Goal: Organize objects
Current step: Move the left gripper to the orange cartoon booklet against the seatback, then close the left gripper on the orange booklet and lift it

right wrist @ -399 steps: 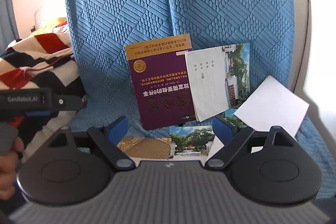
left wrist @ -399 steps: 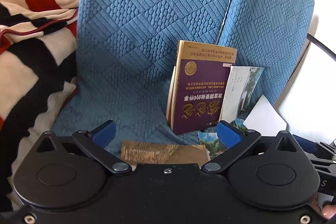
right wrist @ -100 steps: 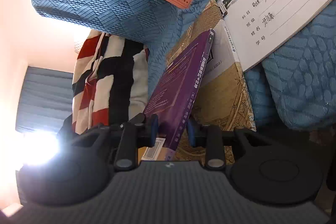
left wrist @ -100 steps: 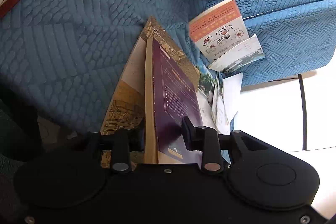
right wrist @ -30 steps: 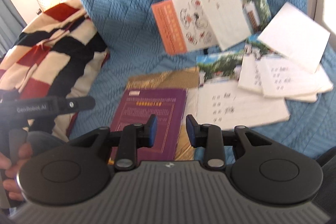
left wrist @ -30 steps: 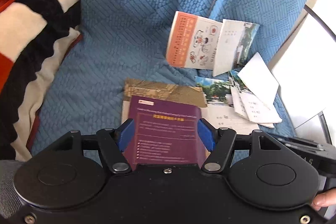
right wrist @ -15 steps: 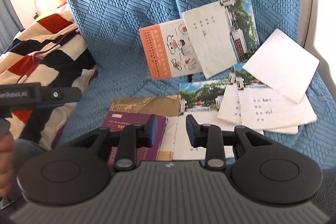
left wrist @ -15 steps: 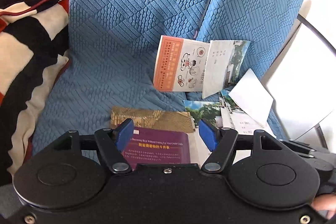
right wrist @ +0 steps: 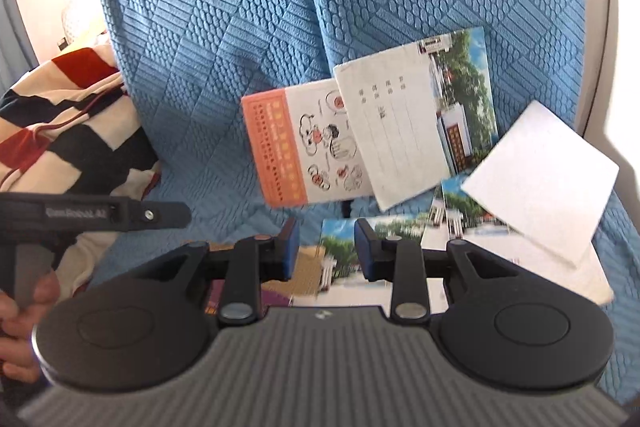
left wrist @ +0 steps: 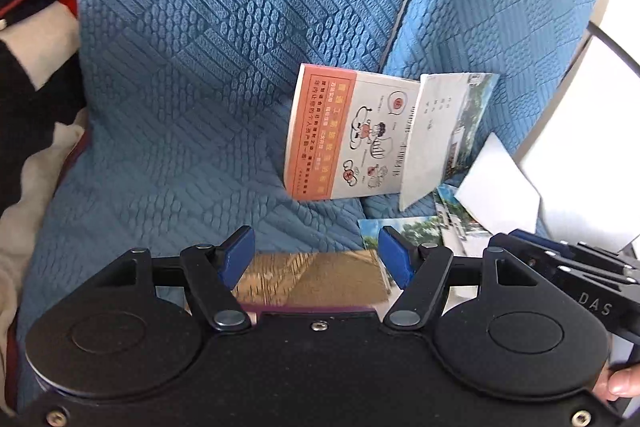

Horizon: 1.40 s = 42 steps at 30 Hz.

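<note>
An orange-and-white booklet [left wrist: 344, 135] [right wrist: 300, 147] leans against the blue chair back, with a white notebook [left wrist: 436, 131] [right wrist: 404, 123] overlapping its right side. Flat on the seat lies a gold-brown book [left wrist: 312, 275] [right wrist: 308, 263]; a sliver of the purple book [right wrist: 272, 297] shows on top of it at its near end. My left gripper [left wrist: 316, 259] hovers above the gold-brown book, open and empty. My right gripper [right wrist: 324, 251] is open with a narrow gap, nothing between its pads, above the photo-cover notebooks [right wrist: 340, 239].
A blue quilted cover [left wrist: 208, 67] drapes the chair seat and back. A striped red, black and cream blanket [right wrist: 60, 123] lies at the left. White sheets and notebooks [right wrist: 540, 175] pile at the seat's right. A hand [right wrist: 20, 311] holds the left tool's handle.
Both grippers have pulled back and tilted up from the purple book, which has slid almost out of view beneath them. The leaning booklets now sit nearer the centre of both views.
</note>
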{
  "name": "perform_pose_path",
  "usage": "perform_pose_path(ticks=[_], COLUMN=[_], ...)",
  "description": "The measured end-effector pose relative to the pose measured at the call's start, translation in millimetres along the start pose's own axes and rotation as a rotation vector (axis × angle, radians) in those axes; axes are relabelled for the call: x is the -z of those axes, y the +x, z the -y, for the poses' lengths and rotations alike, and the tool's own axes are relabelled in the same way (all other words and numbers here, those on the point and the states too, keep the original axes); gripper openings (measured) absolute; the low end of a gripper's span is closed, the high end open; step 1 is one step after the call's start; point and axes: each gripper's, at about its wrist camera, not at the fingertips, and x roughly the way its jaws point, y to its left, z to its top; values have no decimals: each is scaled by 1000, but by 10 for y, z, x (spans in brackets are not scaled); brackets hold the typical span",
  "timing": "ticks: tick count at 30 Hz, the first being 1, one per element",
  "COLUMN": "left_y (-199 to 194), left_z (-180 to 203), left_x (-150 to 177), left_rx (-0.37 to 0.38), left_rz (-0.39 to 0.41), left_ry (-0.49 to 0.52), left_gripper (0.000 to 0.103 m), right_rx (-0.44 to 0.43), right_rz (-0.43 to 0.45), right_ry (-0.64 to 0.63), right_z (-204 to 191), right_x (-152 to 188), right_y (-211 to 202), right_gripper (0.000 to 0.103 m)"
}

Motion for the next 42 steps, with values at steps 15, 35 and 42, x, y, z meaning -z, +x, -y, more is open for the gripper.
perform_pose_path(ticks=[15,35,42], left_y=[715,1313,1567], left_z=[-37,-118,-105], left_x=[-547,-1048,-1105], left_rx=[5,43,134], left_rz=[-30,-16,-74], left_ry=[80,163,181], left_gripper=[66,67,68], right_rx=[8,19,17], right_rz=[24,-49,-77], right_ry=[-14,34,12], right_z=[-51,49,8], right_x=[-332,-377,-311], right_y=[589,925,1027], right_gripper=[42,74,74])
